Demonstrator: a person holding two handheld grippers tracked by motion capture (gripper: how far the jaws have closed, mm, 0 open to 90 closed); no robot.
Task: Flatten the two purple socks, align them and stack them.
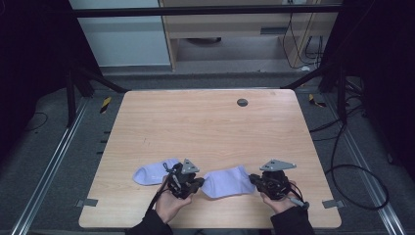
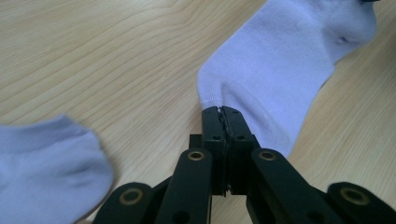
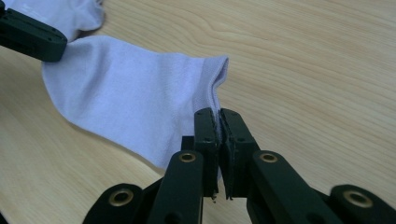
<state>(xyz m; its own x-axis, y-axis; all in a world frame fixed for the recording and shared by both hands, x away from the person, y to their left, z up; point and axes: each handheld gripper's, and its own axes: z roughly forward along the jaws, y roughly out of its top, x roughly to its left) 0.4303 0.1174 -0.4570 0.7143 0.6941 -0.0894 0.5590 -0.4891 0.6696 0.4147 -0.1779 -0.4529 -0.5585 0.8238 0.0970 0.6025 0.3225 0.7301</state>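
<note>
In the high view, the near end of each sock is covered by the hand-held grippers and the hands behind them, and the person's forearms are cut off at the bottom edge, so the grips themselves cannot be made out there. The right-hand sock (image 1: 227, 181) is stretched between the two tools near the front edge of the tabletop (image 1: 205, 127). In the left gripper view, the left hand-held gripper (image 2: 221, 110) is seen with its jaws pressed together on the hem of that sock's edge, the sock running away up and to the right. In the right gripper view, the right hand-held gripper (image 3: 218, 113) is likewise clamped on the sock's cuff edge, the fabric lifted slightly from the wood at the pinch. A second sock (image 1: 152, 172) lies flat just left of the left hand-held gripper, its near end hidden beneath the tool; whether it is touched cannot be told.
</note>
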